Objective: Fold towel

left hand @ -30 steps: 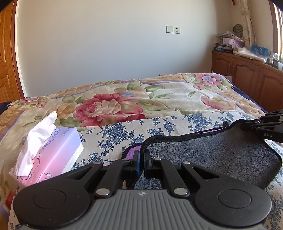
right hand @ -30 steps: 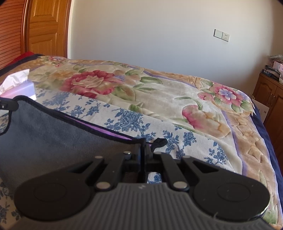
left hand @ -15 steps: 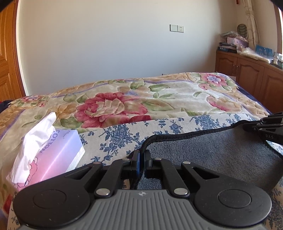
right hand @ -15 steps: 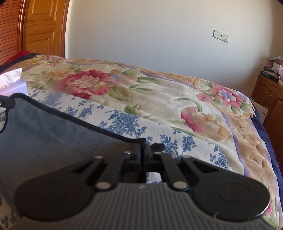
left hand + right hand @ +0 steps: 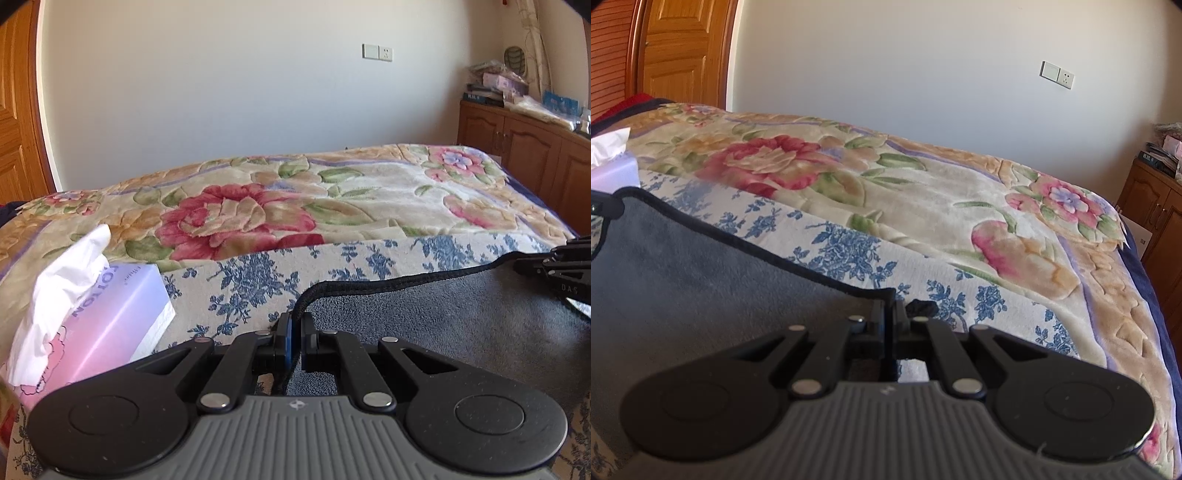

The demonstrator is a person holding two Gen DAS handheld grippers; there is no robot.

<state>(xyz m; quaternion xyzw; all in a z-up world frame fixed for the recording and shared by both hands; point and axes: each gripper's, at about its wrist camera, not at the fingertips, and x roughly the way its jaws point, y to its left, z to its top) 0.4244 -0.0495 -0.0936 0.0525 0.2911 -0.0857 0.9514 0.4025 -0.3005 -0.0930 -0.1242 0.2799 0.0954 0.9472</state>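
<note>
A dark grey towel [image 5: 461, 317] with a black hem is stretched between my two grippers above the bed. My left gripper [image 5: 295, 325] is shut on its left corner. My right gripper [image 5: 891, 314] is shut on its right corner; the towel [image 5: 701, 273] spreads to its left. The right gripper also shows at the right edge of the left wrist view [image 5: 565, 273]. The left gripper shows at the left edge of the right wrist view [image 5: 605, 208]. The towel's top edge runs taut between them.
The bed carries a blue-flowered white sheet [image 5: 258, 280] and a floral blanket [image 5: 258, 206] behind it. A tissue box [image 5: 107, 317] sits on the bed to the left. A wooden cabinet [image 5: 535, 144] stands at the right, a wooden door [image 5: 679, 48] at the left.
Both grippers have lifted and pulled the towel's top edge straighter and tauter. The purple layer seen under the hem one second ago no longer shows.
</note>
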